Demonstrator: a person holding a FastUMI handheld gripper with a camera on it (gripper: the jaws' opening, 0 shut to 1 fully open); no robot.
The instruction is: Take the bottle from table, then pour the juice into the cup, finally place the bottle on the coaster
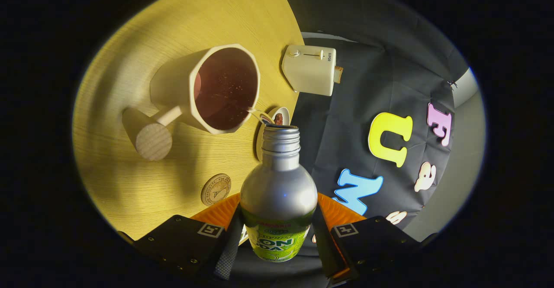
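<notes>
The round wooden table (pixel 143 63) takes up most of the scene, tilted in this view because the gripper is tipped over. On it stands the cup (pixel 216 89), a pale faceted mug with a dark inside and a thick wooden handle pointing away from the bottle. Past the cup sits a cream toaster (pixel 310 69) near the table's edge. The bottle (pixel 279 192), silver with a green label, is clamped between both fingers of the gripper (pixel 279 231), its open neck just beside the cup's rim, and a thin thread of liquid seems to cross from the mouth to the rim. The small round coaster (pixel 215 189) lies on the wood just ahead of one finger, apart from the cup.

The pour looks under way. To do it well, hold the mouth over the rim, tip slowly, and keep the grip firm on the smooth body.

A small dish just behind the bottle's neck is mostly hidden. How much juice is in the cup is hard to judge against its dark inside
</notes>
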